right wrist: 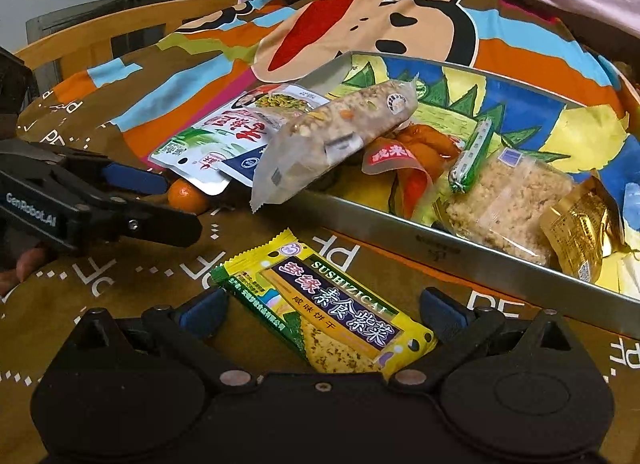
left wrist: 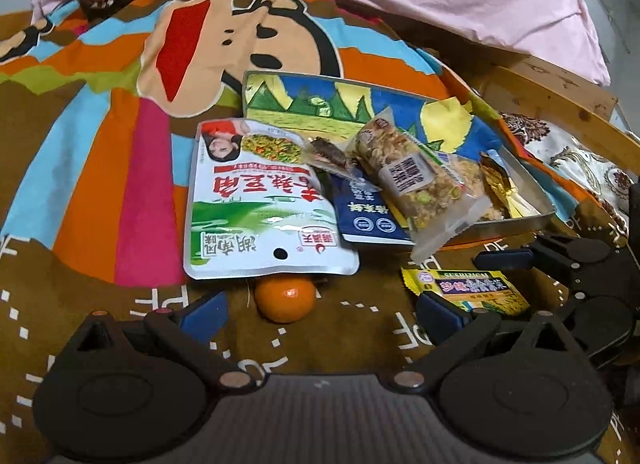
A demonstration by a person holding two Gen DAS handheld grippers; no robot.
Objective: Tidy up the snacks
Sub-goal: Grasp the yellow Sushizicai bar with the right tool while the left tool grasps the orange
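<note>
Both tongs gape empty: right tongs (right wrist: 320, 310) straddle the seaweed cracker packet (right wrist: 324, 312), left tongs (left wrist: 320, 310) face the tangerine (left wrist: 285, 298); closing, then lifting into the tin tray (right wrist: 460, 252) seems next

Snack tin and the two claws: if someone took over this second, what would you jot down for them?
Left claw: open, empty, straddling the small orange mandarin on the blanket.
Right claw: open around the flat yellow seaweed cracker packet, not yet gripped.
Shallow metal tin: holds a rice-crisp block, gold foil pack, green stick and an orange-red pack.
Clear-wrapped nut bar lies across the rim.
Left: white-green pouch, navy packet, mandarin and cracker are outside.
</note>
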